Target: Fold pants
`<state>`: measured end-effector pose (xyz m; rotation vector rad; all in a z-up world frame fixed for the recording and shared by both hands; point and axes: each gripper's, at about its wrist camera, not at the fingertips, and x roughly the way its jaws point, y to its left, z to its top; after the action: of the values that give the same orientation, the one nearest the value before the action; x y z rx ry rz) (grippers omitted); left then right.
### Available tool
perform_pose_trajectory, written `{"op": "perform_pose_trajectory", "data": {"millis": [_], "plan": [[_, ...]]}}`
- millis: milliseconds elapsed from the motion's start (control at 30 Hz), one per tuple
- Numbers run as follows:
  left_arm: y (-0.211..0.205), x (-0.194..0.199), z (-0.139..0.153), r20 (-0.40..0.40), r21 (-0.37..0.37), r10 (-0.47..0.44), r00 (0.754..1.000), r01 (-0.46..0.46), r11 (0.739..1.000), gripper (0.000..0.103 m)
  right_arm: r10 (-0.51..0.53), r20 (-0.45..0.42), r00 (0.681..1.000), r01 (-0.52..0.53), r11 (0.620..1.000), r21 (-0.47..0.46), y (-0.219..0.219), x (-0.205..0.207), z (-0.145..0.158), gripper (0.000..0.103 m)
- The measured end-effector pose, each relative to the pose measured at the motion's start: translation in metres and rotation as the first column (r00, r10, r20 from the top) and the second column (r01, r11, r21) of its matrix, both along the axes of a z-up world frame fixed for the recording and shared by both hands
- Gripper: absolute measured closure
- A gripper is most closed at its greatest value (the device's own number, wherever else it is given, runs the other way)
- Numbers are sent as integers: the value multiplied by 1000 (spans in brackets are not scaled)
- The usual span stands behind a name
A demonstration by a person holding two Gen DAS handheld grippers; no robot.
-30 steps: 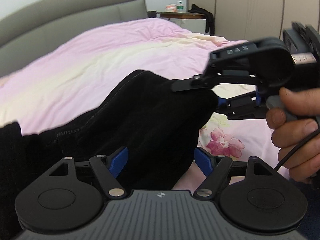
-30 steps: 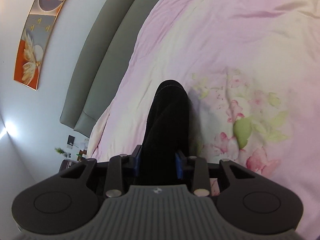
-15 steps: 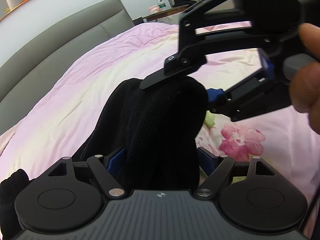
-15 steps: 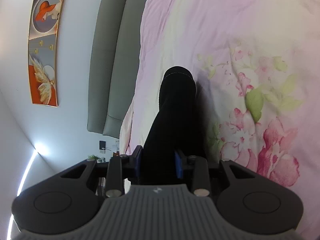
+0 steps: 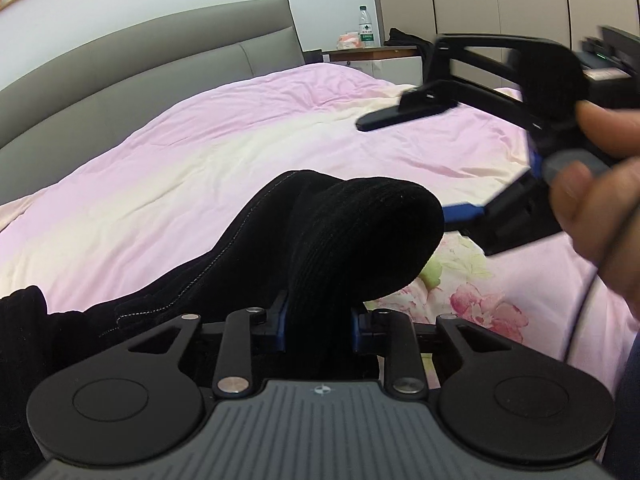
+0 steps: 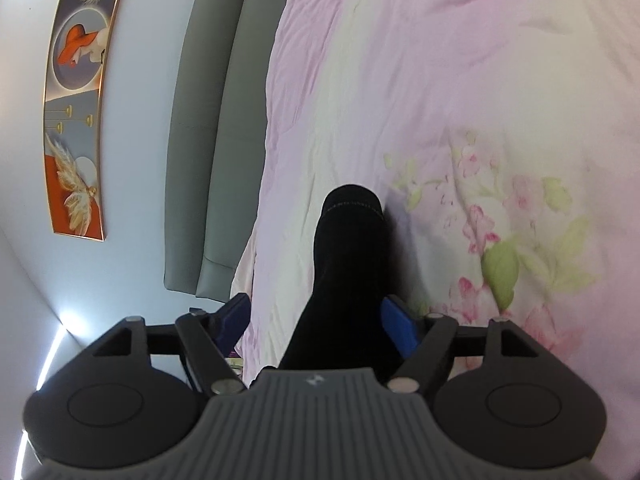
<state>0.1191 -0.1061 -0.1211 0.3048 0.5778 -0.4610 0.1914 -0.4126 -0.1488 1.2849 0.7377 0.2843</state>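
- The black ribbed fabric pants (image 5: 360, 236) rise in a bunched fold over the pink floral quilt (image 5: 200, 168) on the bed.
- My left gripper (image 5: 318, 326) is closing, its blue pads pinching that fold.
- My right gripper (image 6: 316, 326) is opening; the cloth lies between its spread fingers, touching only the right-hand blue pad (image 6: 398, 326).

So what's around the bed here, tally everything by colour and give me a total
Black: 2, the black corduroy pants and a dark garment on the nightstand
Pink: 2, the pink floral duvet and a small pink pack
Grey: 1, the grey padded headboard
Clear: 1, the clear plastic water bottle
Total: 6
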Motion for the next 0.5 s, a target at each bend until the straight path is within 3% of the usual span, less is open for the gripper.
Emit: {"op": "perform_pose_trajectory", "data": {"millis": [200,267,333,500], "plan": [[-2,13,1,-20,-16,7,1000,-7,1000,72,181,-88,979,-190,977,-98,6,69,-5,32],[-1,13,2,-23,-21,6,1000,-6,1000,71,232,-113,966,-243,965,-97,9,88,-10,45],[4,14,5,-26,-35,10,1000,-11,999,72,256,-154,954,-279,948,-156,14,98,-10,77],[26,9,18,-13,-133,34,999,-36,990,71,300,-80,951,-310,926,-215,26,92,24,85]]}}
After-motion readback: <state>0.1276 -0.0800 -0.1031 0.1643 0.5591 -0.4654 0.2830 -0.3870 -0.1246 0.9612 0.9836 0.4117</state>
